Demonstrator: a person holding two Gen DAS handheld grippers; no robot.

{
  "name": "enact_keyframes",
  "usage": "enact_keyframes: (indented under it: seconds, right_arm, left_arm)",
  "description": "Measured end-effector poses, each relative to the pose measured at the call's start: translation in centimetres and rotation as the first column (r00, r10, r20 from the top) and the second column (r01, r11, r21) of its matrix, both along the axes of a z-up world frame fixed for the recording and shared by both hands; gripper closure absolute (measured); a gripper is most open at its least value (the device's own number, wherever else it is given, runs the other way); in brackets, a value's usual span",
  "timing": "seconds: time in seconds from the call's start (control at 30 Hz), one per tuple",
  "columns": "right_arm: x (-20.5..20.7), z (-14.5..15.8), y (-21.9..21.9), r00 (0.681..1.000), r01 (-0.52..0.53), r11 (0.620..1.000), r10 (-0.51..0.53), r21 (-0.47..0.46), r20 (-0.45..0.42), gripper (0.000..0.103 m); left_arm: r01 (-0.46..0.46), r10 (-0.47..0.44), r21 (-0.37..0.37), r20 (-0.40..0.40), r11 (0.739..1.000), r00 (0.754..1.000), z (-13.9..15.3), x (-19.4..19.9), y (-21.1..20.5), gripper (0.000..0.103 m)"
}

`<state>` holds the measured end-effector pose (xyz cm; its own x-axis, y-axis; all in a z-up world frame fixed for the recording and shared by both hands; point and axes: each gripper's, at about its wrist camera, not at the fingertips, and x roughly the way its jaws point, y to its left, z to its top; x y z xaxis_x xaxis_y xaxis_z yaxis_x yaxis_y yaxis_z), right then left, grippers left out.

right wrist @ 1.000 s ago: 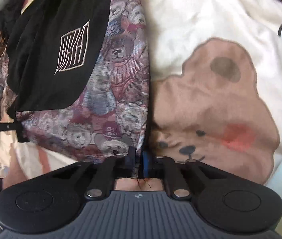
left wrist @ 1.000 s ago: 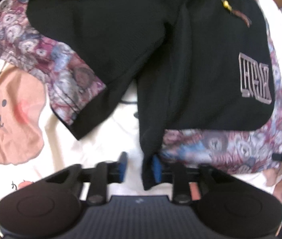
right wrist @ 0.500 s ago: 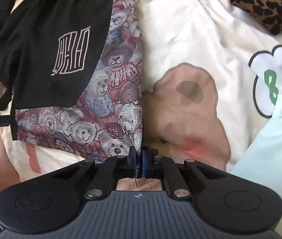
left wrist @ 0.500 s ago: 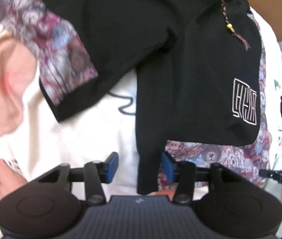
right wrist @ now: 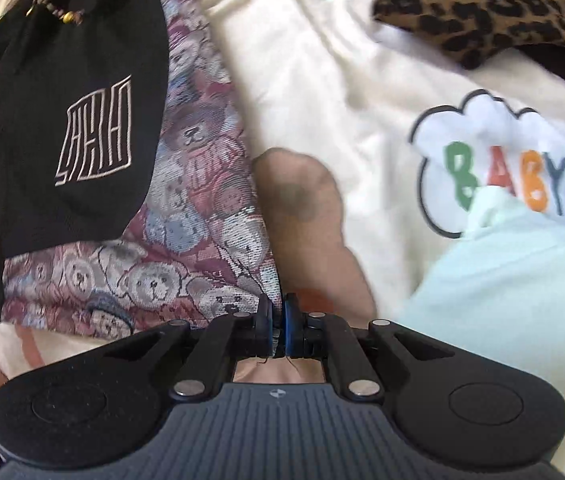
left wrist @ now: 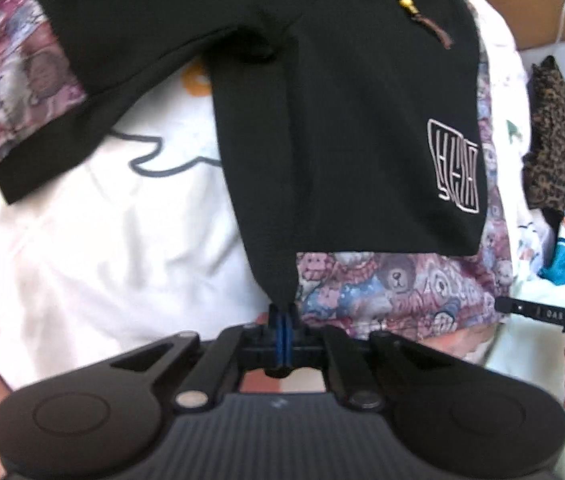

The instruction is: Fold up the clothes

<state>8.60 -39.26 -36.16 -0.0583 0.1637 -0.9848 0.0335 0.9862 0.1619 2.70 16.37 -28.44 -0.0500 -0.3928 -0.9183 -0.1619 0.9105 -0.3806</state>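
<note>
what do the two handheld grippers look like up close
Both match: the left gripper and right gripper have matte black linkage arms with silver pivot pins, blue-padded fingers, two round black side lobes and a ribbed dark grey body with a small central mark.

"BABY" on cream blanket [right wrist: 362, 92] (cloud patch)

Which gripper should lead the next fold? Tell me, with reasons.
Probably the left gripper: it is shut on the shirt's loose black corner. The right gripper pins the bear-print edge and can anchor.
</note>
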Motion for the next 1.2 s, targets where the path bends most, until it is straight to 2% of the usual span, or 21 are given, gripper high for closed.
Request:
enact_keyframes:
  seconds: [0.07, 0.2, 0.43, 0.53, 0.6, 0.63, 0.7, 0.87, 0.93, 0.97, 1.03, 1.13, 1.2]
  right_arm:
    - [0.0, 0.0, -0.2, 1.000, 0.012, 1.000, -0.012, -0.011, -0.009, 0.100]
    - [-0.2, -0.9, 0.2, 0.999, 0.019, 0.999, -0.020, -0.028, -0.030, 0.100]
    - [0.0, -1.2, 0.8, 0.998, 0.031, 0.999, -0.032, -0.012, -0.058, 0.097]
    - [0.6, 0.2, 0.6, 0.997, 0.042, 0.999, -0.042, -0.012, -0.061, 0.087]
    - [1.1, 1.9, 0.0, 0.997, 0.068, 0.998, -0.068, -0.003, -0.041, 0.074]
    - [1.4, 2.9, -0.2, 0.997, 0.071, 0.997, -0.071, 0.003, -0.027, 0.069]
    - [1.9, 5.0, -0.8, 0.997, 0.077, 0.997, -0.077, 0.014, 0.000, 0.068]
    - [2.7, 10.2, -1.8, 0.995, 0.069, 0.996, -0.072, 0.051, 0.074, 0.067]
    - [3.5, 12.5, -2.0, 0.992, 0.068, 0.996, -0.075, 0.061, 0.105, 0.066]
    - [3.9, 13.7, -1.9, 0.990, 0.070, 0.995, -0.078, 0.066, 0.119, 0.066]
    - [4.3, 16.3, -1.7, 0.986, 0.057, 0.996, -0.067, 0.072, 0.153, 0.065]
    - [4.4, 19.2, -1.0, 0.978, 0.032, 0.997, -0.046, 0.075, 0.201, 0.065]
    - [4.1, 20.8, -0.8, 0.972, 0.042, 0.996, -0.060, 0.083, 0.229, 0.065]
  left_arm:
    - [0.010, -0.010, 0.017, -0.010, 1.000, 1.000, -1.3, -1.2, 1.0, 0.102]
    - [0.034, -0.031, 0.074, -0.042, 0.997, 0.999, -4.1, 0.2, 2.5, 0.102]
    - [0.101, -0.096, 0.132, -0.046, 0.986, 0.994, -3.9, 0.7, 3.3, 0.101]
    - [0.137, -0.127, 0.166, -0.070, 0.977, 0.989, -3.1, 1.3, 3.9, 0.092]
    - [0.164, -0.157, 0.195, -0.049, 0.967, 0.986, -1.7, 1.9, 4.4, 0.084]
    - [0.170, -0.167, 0.208, -0.032, 0.963, 0.985, -0.8, 2.3, 4.8, 0.074]
    - [0.162, -0.166, 0.221, -0.002, 0.962, 0.986, 1.0, 3.3, 5.8, 0.064]
    - [0.142, -0.172, 0.255, 0.100, 0.956, 0.980, 6.8, 6.3, 8.4, 0.060]
    - [0.135, -0.179, 0.271, 0.143, 0.953, 0.973, 4.3, 8.6, 2.4, 0.058]
    - [0.131, -0.182, 0.279, 0.165, 0.951, 0.969, 4.9, 9.5, 1.0, 0.058]
    - [0.127, -0.193, 0.295, 0.207, 0.947, 0.959, 7.6, 10.3, 0.1, 0.057]
    - [0.124, -0.215, 0.329, 0.255, 0.936, 0.943, 11.0, 12.0, -0.9, 0.052]
    - [0.121, -0.226, 0.348, 0.280, 0.930, 0.933, 14.3, 13.2, -0.1, 0.051]
